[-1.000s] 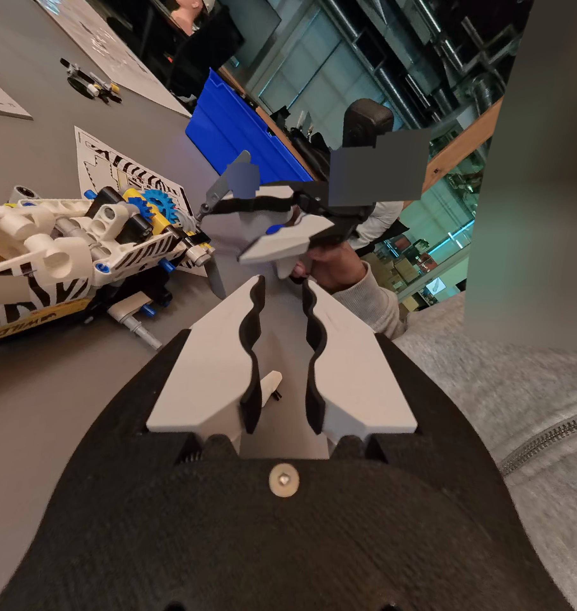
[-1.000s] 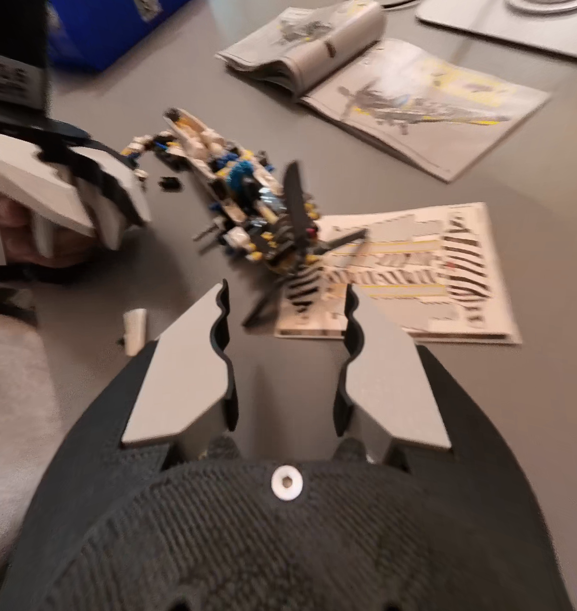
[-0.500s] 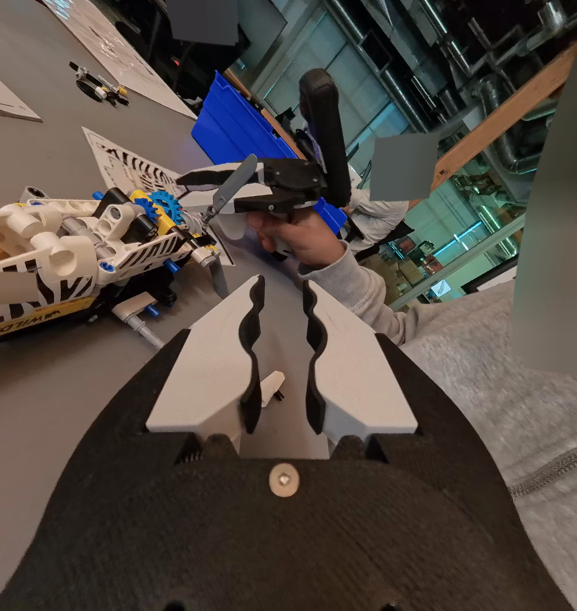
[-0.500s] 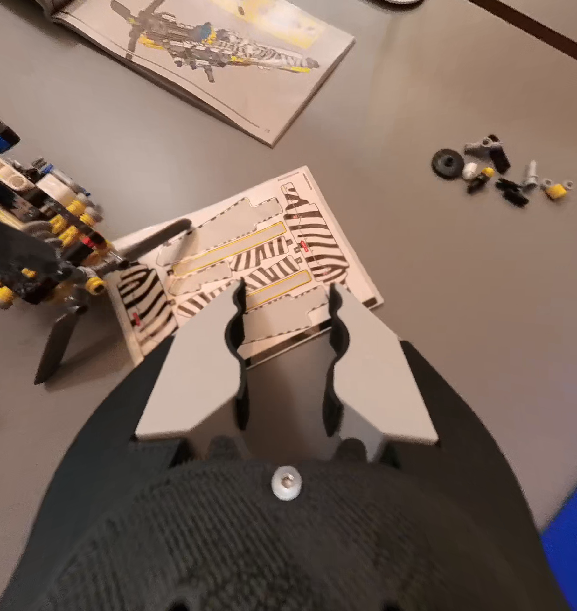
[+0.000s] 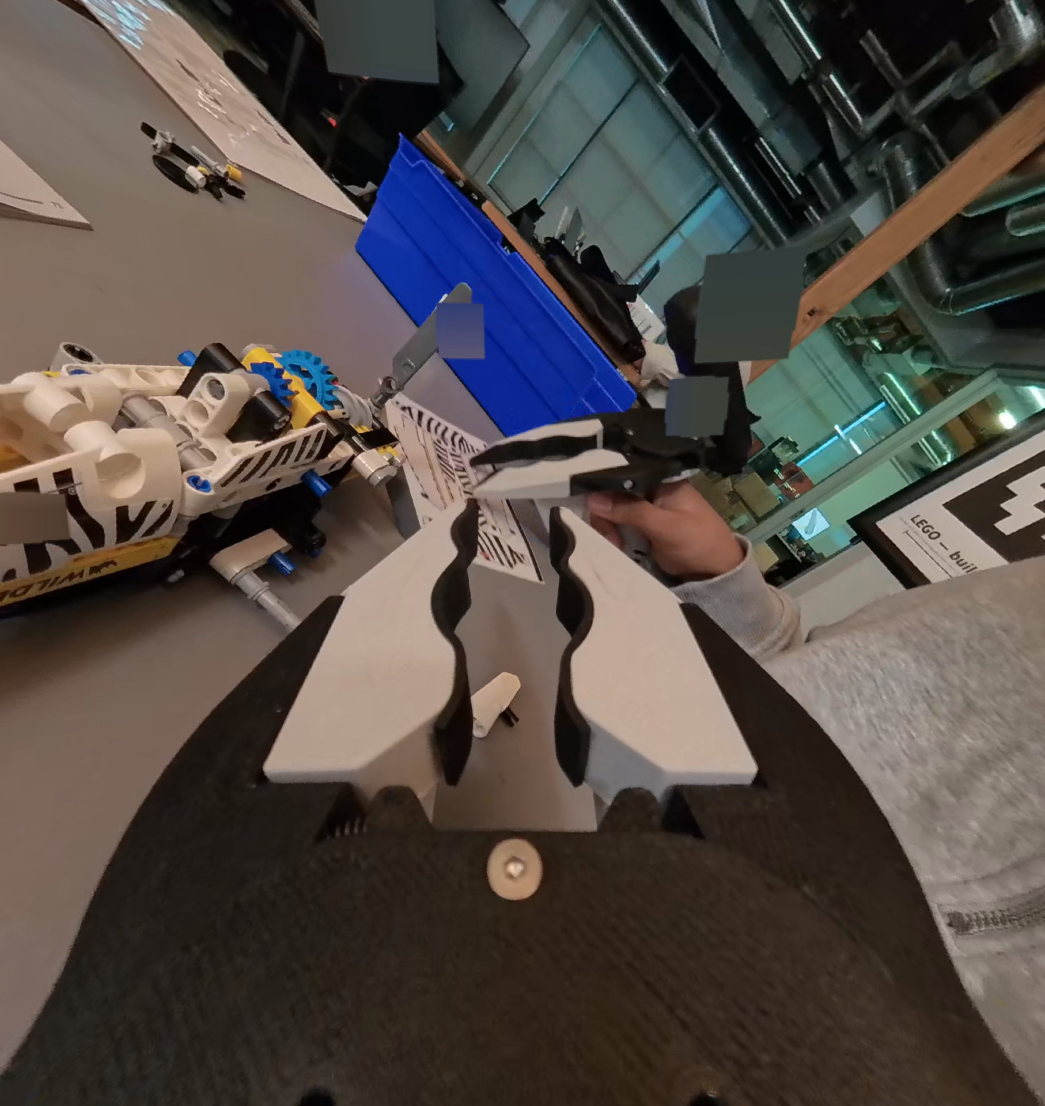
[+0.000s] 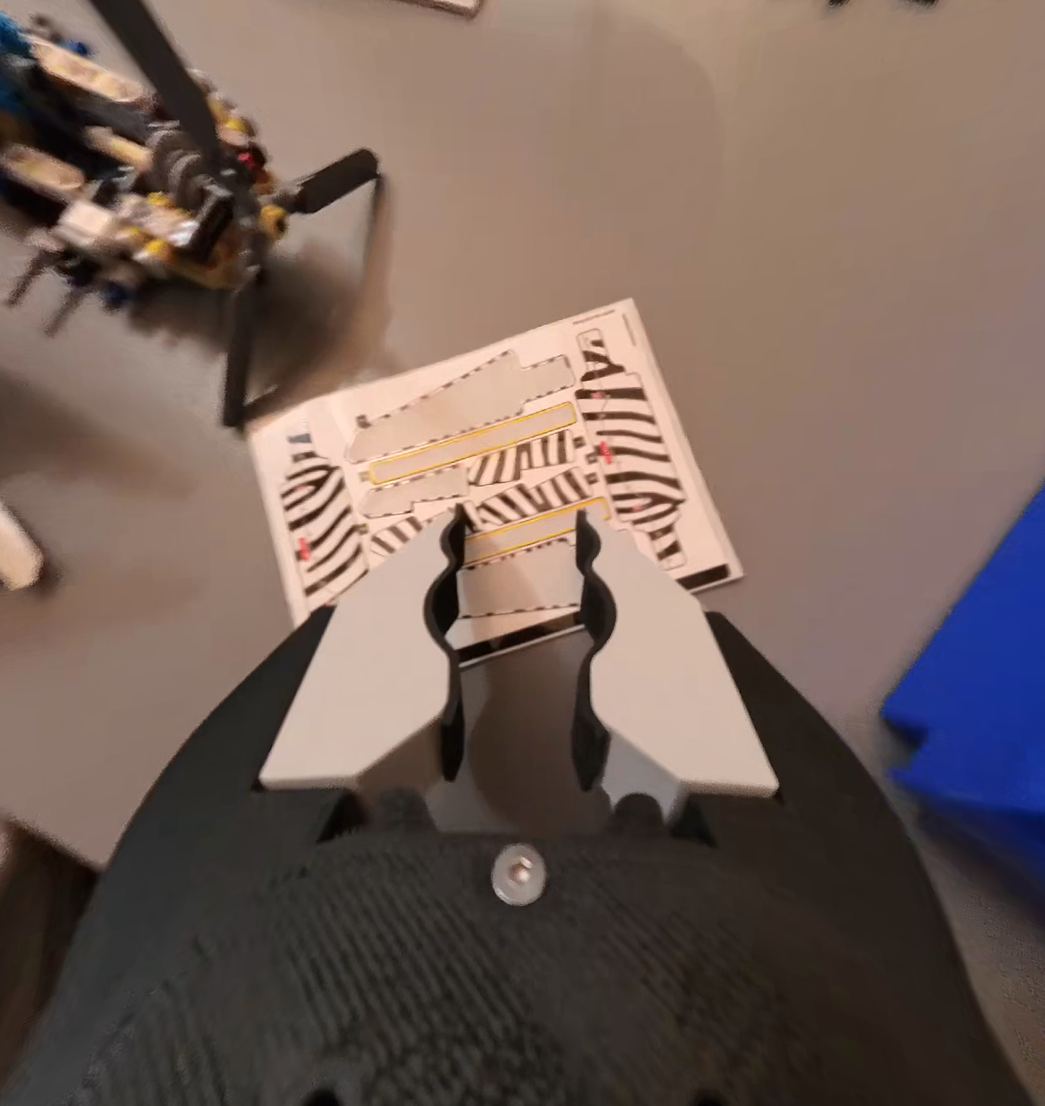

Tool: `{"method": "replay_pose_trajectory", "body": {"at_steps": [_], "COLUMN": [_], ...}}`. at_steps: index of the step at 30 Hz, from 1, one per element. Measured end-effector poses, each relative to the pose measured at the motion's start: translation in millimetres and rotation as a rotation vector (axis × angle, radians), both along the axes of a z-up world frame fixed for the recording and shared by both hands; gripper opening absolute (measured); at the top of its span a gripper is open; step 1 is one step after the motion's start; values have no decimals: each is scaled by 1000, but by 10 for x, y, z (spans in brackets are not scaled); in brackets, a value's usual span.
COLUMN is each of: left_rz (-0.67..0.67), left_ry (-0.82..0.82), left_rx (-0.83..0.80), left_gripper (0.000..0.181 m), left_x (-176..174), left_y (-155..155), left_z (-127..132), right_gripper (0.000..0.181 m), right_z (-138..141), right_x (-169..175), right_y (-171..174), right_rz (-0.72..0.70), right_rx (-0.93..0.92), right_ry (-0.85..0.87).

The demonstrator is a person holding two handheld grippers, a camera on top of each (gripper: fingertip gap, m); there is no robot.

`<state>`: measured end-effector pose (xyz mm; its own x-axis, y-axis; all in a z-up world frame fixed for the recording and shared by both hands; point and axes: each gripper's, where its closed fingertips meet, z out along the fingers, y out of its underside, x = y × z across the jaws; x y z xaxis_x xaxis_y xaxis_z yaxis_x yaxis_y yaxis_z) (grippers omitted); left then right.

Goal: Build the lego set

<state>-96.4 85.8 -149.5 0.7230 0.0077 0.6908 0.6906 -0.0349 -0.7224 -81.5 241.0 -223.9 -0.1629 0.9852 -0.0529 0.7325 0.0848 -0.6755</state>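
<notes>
Since half a second ago the right gripper [image 6: 519,514] has been swung back over the zebra-striped sticker sheet [image 6: 490,455]; the loose small parts seen then are out of its view and the blue bin [image 6: 999,688] is now at right. In the left wrist view, the right gripper [image 5: 478,473] is seen lowered, level with the sheet [image 5: 448,443], held in a hand [image 5: 670,532] with a grey knit cuff.

Left gripper [image 5: 511,514]: grey wedge fingers with wavy black rubber pads, parted by a narrow gap, nothing gripped. A small white curved piece [image 5: 495,700] lies on the matte grey table [image 5: 119,718] below the gap.

Right gripper: same finger profile, spread somewhat wider, empty, tips over the sheet's near edge.

Lego model [image 5: 149,455]: white beams with round pin holes, zebra-print panels, yellow base, blue toothed gear, flat dark-grey propeller blades. It sits on the table left of the left gripper, just beside the sticker sheet. In the right wrist view it is blurred at upper left [image 6: 125,173].
</notes>
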Motion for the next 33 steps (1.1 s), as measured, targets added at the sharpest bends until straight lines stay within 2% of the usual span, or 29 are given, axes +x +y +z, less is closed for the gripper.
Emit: {"method": "replay_pose_trajectory", "body": {"at_steps": [3,8,10,15,16,20,24,27,33], "left_rz": [5,24,30,52,54,67,120,138,200], "left_ry": [10,22,26,46,48,47,75,107,199], "left_rx": [15,38,44,63,64,52,88,76,56], "left_gripper": [21,21,21,22,22,11,0,0,0], "left_x": [1,-13,-16,-26,-27,-42,-74,-70,-88], "left_y": [-14,-42,-48,-77,-79,-77,-146,-147,-165], "left_z": [25,61,69,105,107,92,154,161,199], "right_gripper": [41,50,56,64,62,16,16,14,8], "right_z": [75,310,388,431,402,368,293,310,623], "right_x": [128,97,58,64,70,87,64,66,39], "right_y": [-61,54,135,171,134,12,21,19,66], "right_rz": [24,34,-11,-34,-11,69,65,65,69], "right_rx": [-18,64,81,57,43,-6,-26,-13,31], "right_ry": [53,291,378,406,387,364,313,328,547]}}
